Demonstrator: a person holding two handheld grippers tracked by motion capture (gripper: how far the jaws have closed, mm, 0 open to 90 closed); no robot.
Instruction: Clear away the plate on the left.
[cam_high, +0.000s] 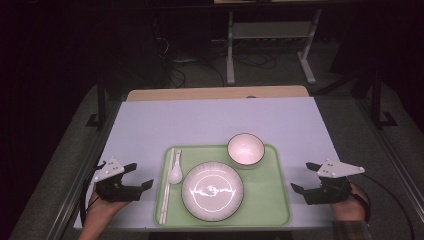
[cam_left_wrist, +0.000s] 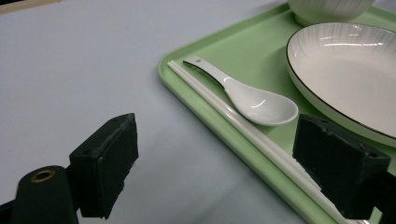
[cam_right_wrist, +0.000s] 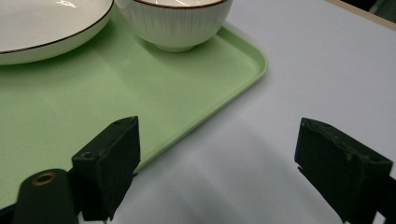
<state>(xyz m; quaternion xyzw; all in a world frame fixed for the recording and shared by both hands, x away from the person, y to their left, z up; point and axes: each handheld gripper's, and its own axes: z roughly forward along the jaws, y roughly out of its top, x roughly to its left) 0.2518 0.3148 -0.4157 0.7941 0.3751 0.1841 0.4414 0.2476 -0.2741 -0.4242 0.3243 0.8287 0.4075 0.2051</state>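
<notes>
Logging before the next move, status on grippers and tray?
Left gripper open, empty, left of tray. Right gripper open, empty, right of it. Plate, bowl, spoon, chopsticks on tray, untouched. Nothing between fingers and tray edges.

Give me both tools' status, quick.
Left tool: open, holding nothing, beside the pale green plastic tray.
Right tool: open, holding nothing.

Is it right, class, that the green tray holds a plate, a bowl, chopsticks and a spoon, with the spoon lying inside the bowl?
Not quite. The spoon lies flat on the green tray, between the chopsticks and the plate, not in the bowl. The high view shows it.
</notes>
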